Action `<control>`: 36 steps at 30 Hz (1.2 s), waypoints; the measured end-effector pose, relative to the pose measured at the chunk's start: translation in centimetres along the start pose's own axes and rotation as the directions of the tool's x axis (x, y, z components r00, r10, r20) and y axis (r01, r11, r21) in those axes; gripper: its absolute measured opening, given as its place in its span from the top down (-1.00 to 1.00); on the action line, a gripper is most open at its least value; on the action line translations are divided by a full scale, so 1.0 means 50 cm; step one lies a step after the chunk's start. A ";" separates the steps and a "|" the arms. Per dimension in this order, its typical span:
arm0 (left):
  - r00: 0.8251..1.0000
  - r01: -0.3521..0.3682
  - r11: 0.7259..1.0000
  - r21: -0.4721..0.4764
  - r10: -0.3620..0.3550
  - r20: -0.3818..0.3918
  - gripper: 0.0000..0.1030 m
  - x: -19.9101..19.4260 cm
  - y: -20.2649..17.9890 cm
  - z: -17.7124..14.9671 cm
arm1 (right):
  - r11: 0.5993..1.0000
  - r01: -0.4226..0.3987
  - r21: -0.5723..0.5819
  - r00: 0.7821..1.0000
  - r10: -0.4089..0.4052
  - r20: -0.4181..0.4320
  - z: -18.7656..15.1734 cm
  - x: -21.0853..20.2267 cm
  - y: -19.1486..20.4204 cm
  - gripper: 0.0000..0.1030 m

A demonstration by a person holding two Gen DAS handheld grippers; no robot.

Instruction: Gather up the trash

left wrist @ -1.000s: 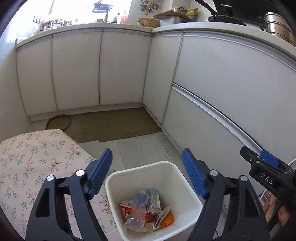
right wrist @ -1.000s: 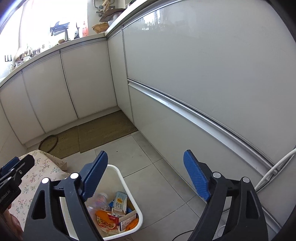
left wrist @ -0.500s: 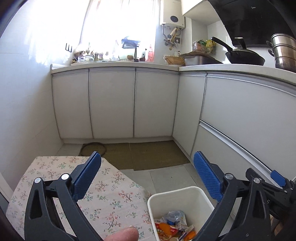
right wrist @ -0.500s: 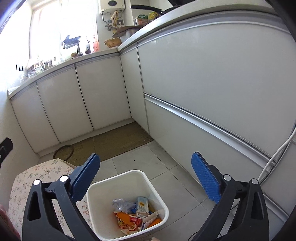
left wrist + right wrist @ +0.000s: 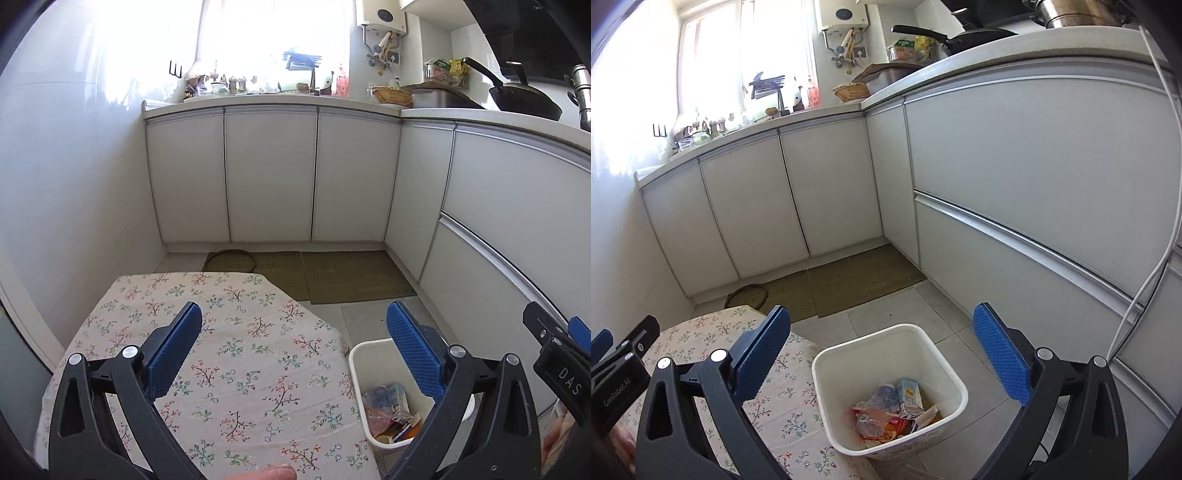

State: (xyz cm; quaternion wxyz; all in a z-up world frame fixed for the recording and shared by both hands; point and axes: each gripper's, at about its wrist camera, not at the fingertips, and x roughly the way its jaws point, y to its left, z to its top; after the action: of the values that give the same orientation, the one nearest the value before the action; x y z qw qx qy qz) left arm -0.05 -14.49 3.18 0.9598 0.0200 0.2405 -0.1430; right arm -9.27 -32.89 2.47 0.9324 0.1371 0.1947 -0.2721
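A white square trash bin [image 5: 849, 354] stands on the tiled floor beside a low table, holding several pieces of trash [image 5: 897, 410]: a small carton, crumpled clear plastic, red and orange wrappers. In the left wrist view the bin [image 5: 360, 354] sits at lower right with its trash [image 5: 391, 410] partly behind a finger. My left gripper [image 5: 293, 347] hovers open over the floral tablecloth [image 5: 229, 354], nothing between its blue pads. My right gripper [image 5: 881, 350] is open above the bin, empty. Each gripper's edge shows in the other's view.
White kitchen cabinets [image 5: 269, 177] line the back and right. Brown mats [image 5: 332, 275] lie on the floor before them. A white cable [image 5: 1145, 280] hangs down the right cabinet front. The countertop [image 5: 436, 98] carries a pan, basket and bottles.
Both grippers have pulled back and risen away from the bin and opened a little wider. The left view now looks over the floral tabletop, with the bin shifted to the lower right.
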 end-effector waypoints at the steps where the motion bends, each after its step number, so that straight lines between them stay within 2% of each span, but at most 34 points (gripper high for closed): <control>1: 1.000 0.000 1.000 -0.002 0.000 -0.008 -0.86 -0.003 0.004 -0.004 | 1.000 -0.003 -0.005 1.000 0.003 0.010 -0.002 -0.007 0.008 -0.87; 12: 0.999 -0.030 0.999 -0.025 0.029 -0.026 -0.86 -0.022 0.036 -0.013 | 0.997 0.034 -0.066 0.998 -0.030 0.063 -0.028 -0.016 0.033 -0.87; 22: 0.999 -0.035 0.998 -0.047 0.034 -0.023 -0.86 -0.021 0.035 -0.013 | 0.993 0.034 -0.115 0.993 -0.020 0.117 -0.035 -0.032 0.049 -0.87; 36: 0.999 -0.026 0.998 -0.056 0.024 -0.038 -0.86 -0.015 0.037 -0.014 | 0.992 0.041 -0.118 0.993 -0.027 0.118 -0.033 -0.030 0.046 -0.87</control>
State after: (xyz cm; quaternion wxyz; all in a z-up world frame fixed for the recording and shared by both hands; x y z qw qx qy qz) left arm -0.45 -12.44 2.85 0.9571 -0.0013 0.2619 -0.1237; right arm -9.62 -29.77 2.00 0.9438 0.0614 0.1585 -0.2834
